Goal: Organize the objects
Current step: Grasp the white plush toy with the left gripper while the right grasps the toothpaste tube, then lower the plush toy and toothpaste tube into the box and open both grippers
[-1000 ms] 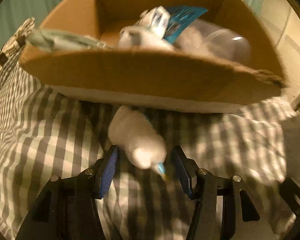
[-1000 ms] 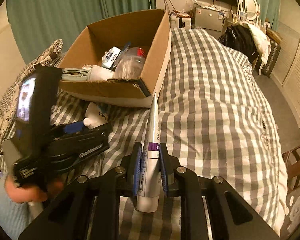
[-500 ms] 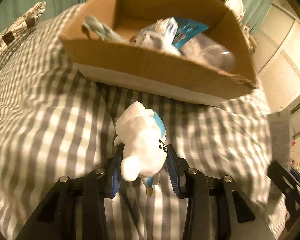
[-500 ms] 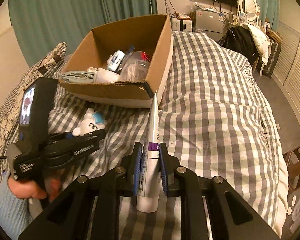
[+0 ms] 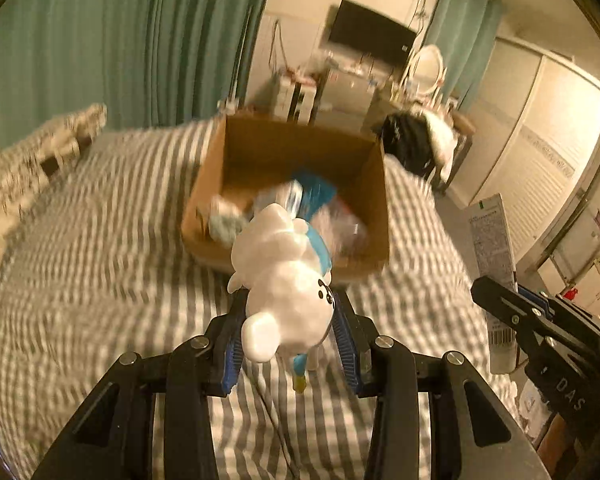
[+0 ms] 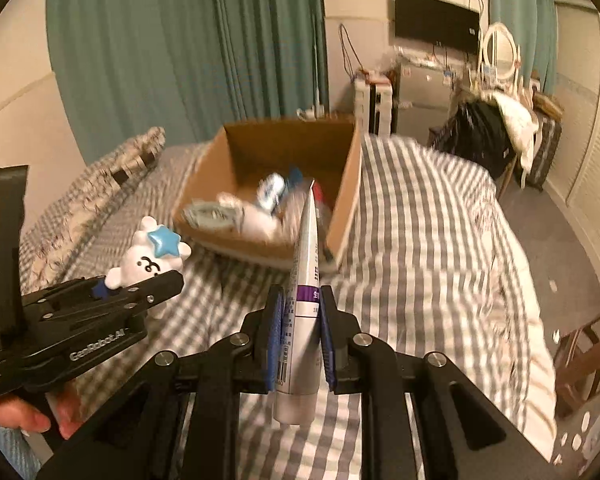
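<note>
My left gripper is shut on a white toy figure with a blue star, held above the striped bed. It also shows in the right wrist view, left of the tube. My right gripper is shut on a white tube with a purple band, pointing at the box. The tube shows at the right in the left wrist view. An open cardboard box with several items inside sits on the bed ahead; it also shows in the right wrist view.
The bed has a grey and white checked cover. A patterned pillow lies at the left. Green curtains, a wall TV, a mirror and a chair with clothes stand behind. A wooden chair is at the right.
My left gripper closed on the toy figure and lifted it off the bed. Both grippers rose and pulled back, so the box now lies farther ahead.
</note>
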Demonstrator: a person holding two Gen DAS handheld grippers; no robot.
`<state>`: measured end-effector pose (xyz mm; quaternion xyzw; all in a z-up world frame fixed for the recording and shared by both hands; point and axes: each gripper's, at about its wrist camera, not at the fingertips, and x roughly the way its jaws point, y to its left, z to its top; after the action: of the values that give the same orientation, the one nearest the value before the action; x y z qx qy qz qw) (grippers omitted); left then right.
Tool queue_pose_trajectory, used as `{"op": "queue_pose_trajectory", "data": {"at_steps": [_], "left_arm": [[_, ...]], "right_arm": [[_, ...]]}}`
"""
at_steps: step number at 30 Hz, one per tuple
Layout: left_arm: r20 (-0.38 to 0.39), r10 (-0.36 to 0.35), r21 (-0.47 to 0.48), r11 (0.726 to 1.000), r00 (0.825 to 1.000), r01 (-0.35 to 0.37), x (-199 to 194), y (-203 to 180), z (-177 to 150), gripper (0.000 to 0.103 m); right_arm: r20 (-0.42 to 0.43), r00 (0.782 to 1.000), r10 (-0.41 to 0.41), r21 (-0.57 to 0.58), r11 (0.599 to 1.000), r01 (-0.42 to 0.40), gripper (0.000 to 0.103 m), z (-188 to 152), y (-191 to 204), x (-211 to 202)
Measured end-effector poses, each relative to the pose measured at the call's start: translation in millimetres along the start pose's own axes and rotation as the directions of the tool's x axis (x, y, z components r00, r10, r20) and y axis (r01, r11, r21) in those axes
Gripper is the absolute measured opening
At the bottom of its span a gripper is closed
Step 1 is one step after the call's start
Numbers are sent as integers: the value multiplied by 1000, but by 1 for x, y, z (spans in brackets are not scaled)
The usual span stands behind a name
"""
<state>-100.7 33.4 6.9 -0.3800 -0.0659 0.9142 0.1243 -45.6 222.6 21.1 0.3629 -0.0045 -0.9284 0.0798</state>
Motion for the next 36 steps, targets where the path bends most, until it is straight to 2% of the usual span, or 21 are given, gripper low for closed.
{"op": "queue_pose_trajectory", "data": {"at_steps": [5, 8, 12, 15, 19, 22, 23, 26, 27, 28, 30, 32, 34, 36], "left_arm": [[60, 24, 17, 1000, 998, -25, -2, 1, 40, 41], [60, 46, 31, 998, 997, -48, 11, 7, 57, 41], [43, 62, 45, 997, 997, -64, 33, 10, 69, 41], [23, 76, 50, 996, 997, -77, 52, 14, 74, 41], [-8, 94, 62, 994, 996, -93, 82, 18, 75, 41], [-27, 91, 75, 993, 996, -88, 101, 15, 75, 41], [-30, 90, 80, 993, 996, -87, 106, 14, 76, 41], [-25, 89, 77, 993, 996, -86, 121, 12, 83, 41], [-14, 88, 64, 994, 996, -87, 126, 12, 87, 41], [-6, 87, 51, 995, 996, -86, 128, 13, 90, 43], [22, 83, 32, 996, 996, -84, 134, 16, 96, 54], [38, 109, 30, 993, 993, -110, 136, 17, 99, 79], [45, 150, 41, 988, 988, -152, 136, 20, 99, 86], [42, 168, 46, 984, 985, -170, 133, 21, 96, 86]], "right_arm": [[80, 997, 12, -34, 999, -9, 17, 44, 6, -11], [117, 993, -4, -53, 999, 10, 17, 71, 9, -3], [108, 994, 12, -47, 999, -7, 17, 105, 6, 36], [67, 998, -17, -30, 999, 19, 17, 125, 0, 83], [19, 1000, -15, -7, 1000, 15, 17, 134, -7, 135], [22, 1000, -5, 7, 1000, 5, 18, 133, -14, 156], [19, 1000, -2, 8, 1000, 2, 21, 132, -15, 160], [39, 999, -1, 26, 1000, 0, 43, 125, -23, 161], [46, 999, 2, 34, 999, -3, 46, 123, -26, 160], [52, 999, 5, 47, 999, -8, 46, 121, -31, 158], [61, 998, -1, 71, 997, -3, 49, 116, -40, 153], [68, 998, -2, 90, 996, -4, 54, 113, -47, 149], [66, 998, -9, 97, 995, 2, 55, 110, -48, 146], [64, 997, -31, 95, 995, 25, 56, 106, -50, 139]]}}
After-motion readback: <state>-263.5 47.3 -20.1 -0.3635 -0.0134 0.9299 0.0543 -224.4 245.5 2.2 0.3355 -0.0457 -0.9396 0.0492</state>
